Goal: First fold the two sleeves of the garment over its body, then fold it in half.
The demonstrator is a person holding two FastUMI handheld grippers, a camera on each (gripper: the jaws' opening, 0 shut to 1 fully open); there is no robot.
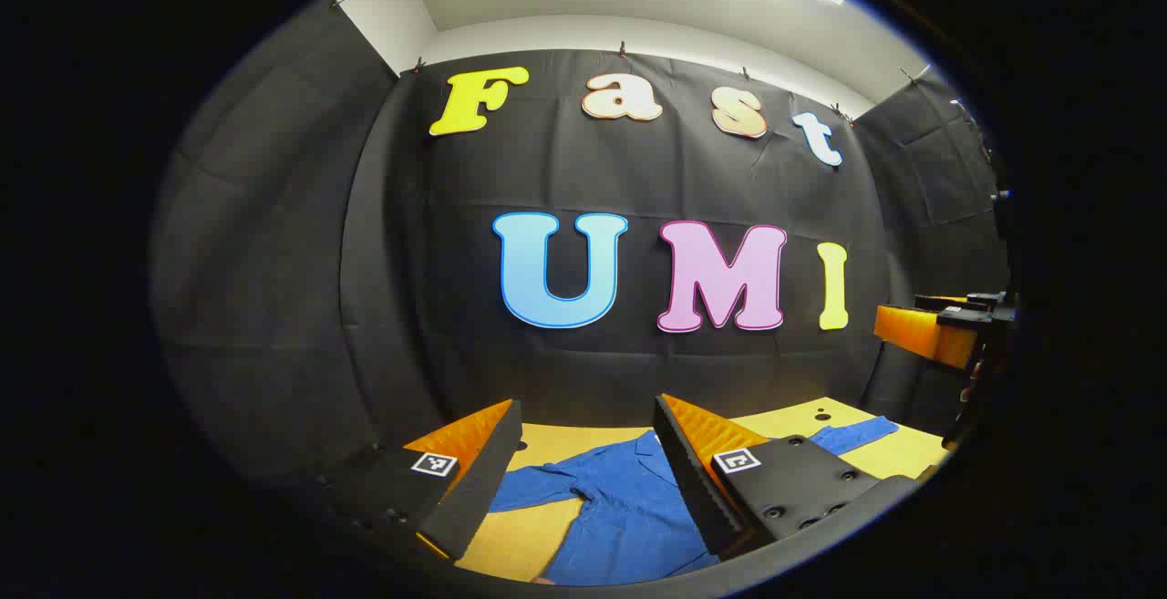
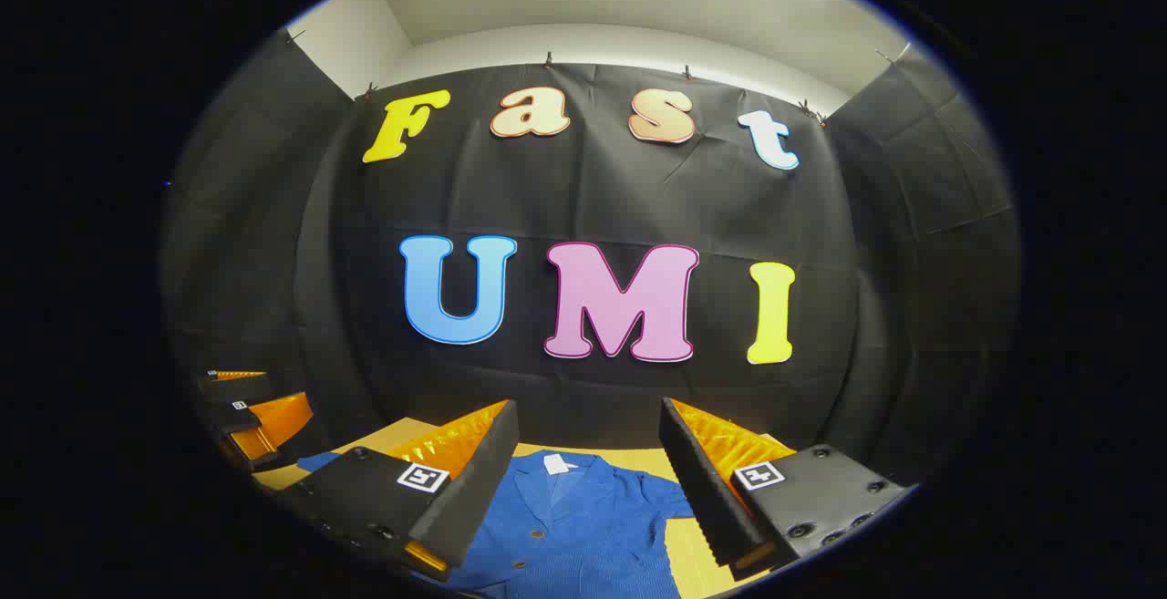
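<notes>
A blue button-front garment (image 1: 620, 508) lies flat on a yellow-tan table (image 1: 529, 544), its collar toward the back wall. In the left gripper view one sleeve (image 1: 533, 492) reaches left and the other sleeve (image 1: 852, 436) reaches right. My left gripper (image 1: 588, 453) is open above the garment, nothing between its fingers. The right gripper view shows the collar with a white tag (image 2: 554, 463) and the buttoned front (image 2: 565, 526). My right gripper (image 2: 588, 453) hangs open over it, holding nothing. Each gripper also appears at the edge of the other's view: the right one (image 1: 948, 325) and the left one (image 2: 251, 417).
The black cloth wall rises close behind the table (image 2: 684, 549) and wraps both sides. Small dark holes (image 1: 821, 415) dot the tabletop near its back right corner.
</notes>
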